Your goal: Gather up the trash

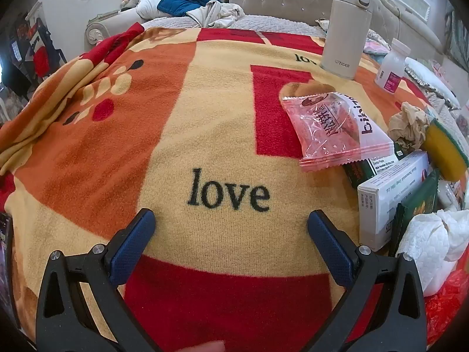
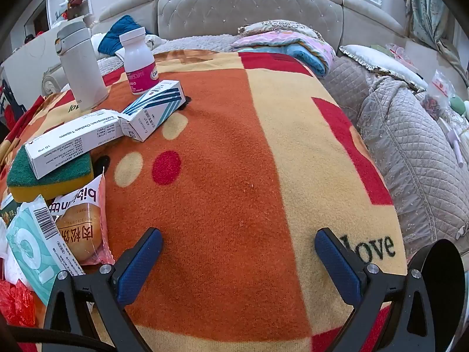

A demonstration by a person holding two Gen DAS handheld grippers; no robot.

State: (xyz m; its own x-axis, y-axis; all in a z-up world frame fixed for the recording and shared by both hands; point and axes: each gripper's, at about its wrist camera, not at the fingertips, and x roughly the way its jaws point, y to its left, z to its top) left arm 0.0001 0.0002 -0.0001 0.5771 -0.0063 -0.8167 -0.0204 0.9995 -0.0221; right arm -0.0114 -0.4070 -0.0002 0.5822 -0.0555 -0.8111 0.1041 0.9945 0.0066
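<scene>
My left gripper [image 1: 231,228] is open and empty over the "love" blanket [image 1: 176,135]. To its right lie a pink snack wrapper [image 1: 334,129], a crumpled brown paper [image 1: 409,124], a white medicine box [image 1: 392,196], crumpled white tissue [image 1: 433,243] and a red plastic bag [image 1: 448,299]. My right gripper [image 2: 239,249] is open and empty over the blanket [image 2: 234,161]. To its left lie the pink snack wrapper [image 2: 85,223], a teal tissue pack [image 2: 32,249], a long white medicine box [image 2: 73,143], a blue-striped box [image 2: 155,111] and the red bag [image 2: 14,302].
A white thermos [image 1: 346,26] [image 2: 82,67] and a white pill bottle [image 1: 391,66] [image 2: 139,61] stand at the far side. A yellow-green sponge [image 1: 447,152] [image 2: 47,179] lies among the items. A black round object [image 2: 436,281] sits at the right gripper's right. Bed, headboard and quilts lie behind.
</scene>
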